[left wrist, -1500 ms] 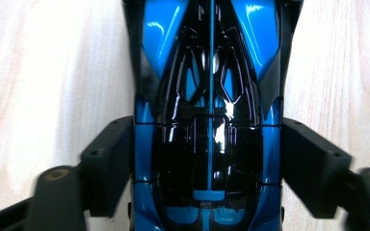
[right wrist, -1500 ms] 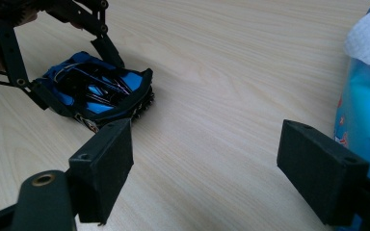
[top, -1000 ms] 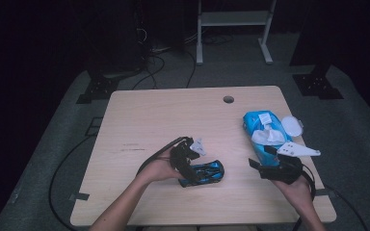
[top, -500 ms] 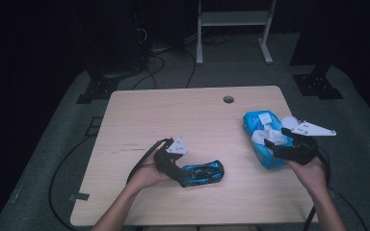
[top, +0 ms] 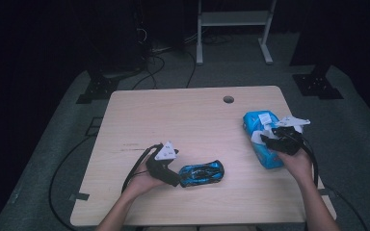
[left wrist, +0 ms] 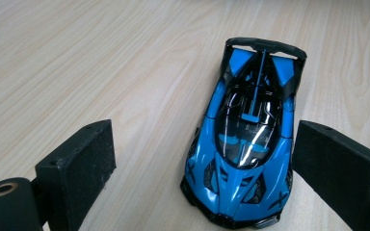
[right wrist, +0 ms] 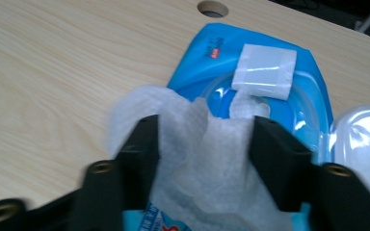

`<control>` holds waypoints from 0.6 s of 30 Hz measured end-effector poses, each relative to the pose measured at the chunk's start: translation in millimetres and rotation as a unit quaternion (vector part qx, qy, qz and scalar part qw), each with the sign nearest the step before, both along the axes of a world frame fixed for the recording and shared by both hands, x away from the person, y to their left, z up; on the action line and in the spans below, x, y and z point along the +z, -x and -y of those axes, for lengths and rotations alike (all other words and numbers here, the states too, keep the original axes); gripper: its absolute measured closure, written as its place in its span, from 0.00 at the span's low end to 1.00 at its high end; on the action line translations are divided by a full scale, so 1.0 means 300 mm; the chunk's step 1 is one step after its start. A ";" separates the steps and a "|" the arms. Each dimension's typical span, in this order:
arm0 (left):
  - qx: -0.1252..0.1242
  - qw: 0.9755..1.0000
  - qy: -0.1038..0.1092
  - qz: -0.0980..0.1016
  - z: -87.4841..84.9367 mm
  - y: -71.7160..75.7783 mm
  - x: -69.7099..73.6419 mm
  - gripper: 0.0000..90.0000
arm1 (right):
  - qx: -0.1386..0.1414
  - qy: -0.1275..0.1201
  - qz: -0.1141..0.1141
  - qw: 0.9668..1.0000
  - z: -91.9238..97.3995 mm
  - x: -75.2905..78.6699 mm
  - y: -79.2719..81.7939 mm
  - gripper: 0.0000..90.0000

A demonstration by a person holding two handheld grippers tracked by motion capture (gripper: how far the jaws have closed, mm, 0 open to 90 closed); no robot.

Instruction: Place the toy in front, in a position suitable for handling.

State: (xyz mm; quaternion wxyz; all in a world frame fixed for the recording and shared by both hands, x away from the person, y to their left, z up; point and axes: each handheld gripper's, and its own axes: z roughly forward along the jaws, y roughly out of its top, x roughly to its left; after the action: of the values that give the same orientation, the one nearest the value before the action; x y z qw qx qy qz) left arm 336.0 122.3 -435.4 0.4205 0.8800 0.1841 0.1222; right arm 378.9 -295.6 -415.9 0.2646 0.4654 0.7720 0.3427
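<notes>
Right claw (right wrist: pixel 202 159) has just been closing, its black jaws now on either side of a white wet wipe (right wrist: pixel 207 163) that sticks up from a blue wipes pack (right wrist: pixel 212 57); the pads look to be pressing the sheet. That pack lies near the surface's right edge, its clear lid (right wrist: pixel 361 139) flipped open beside it. Left claw (left wrist: pixel 200 163) stands wide around the nose of a blue toy sports car (left wrist: pixel 245 144), which rests on the wooden surface (top: pixel 173 120) near the front, touching neither pad.

Toy car (left wrist: pixel 243 154) showing bright blue with black panels, wipes pack (right wrist: pixel 265 91) showing blue, wipe (right wrist: pixel 207 159) showing white, table (top: pixel 173 120) showing pale wood grain.
</notes>
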 end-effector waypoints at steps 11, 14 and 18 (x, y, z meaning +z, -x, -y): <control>0.000 1.000 -0.006 0.007 -0.001 -0.010 -0.030 0.08 | -0.023 -0.015 -0.004 1.000 0.032 0.004 0.004 0.93; 0.003 1.000 -0.009 0.006 -0.007 -0.006 -0.040 0.08 | -0.014 -0.031 0.020 0.999 0.025 0.042 0.025 0.94; 0.005 1.000 -0.008 -0.001 -0.014 -0.006 -0.043 0.08 | 0.010 -0.064 0.050 0.997 0.006 0.128 0.068 0.94</control>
State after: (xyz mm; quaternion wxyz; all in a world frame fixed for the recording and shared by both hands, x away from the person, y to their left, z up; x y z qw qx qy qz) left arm 337.7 126.4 -448.3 0.4129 0.8824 0.1877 0.1248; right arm 358.6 -297.4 -377.4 0.2694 0.4561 0.7385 0.4172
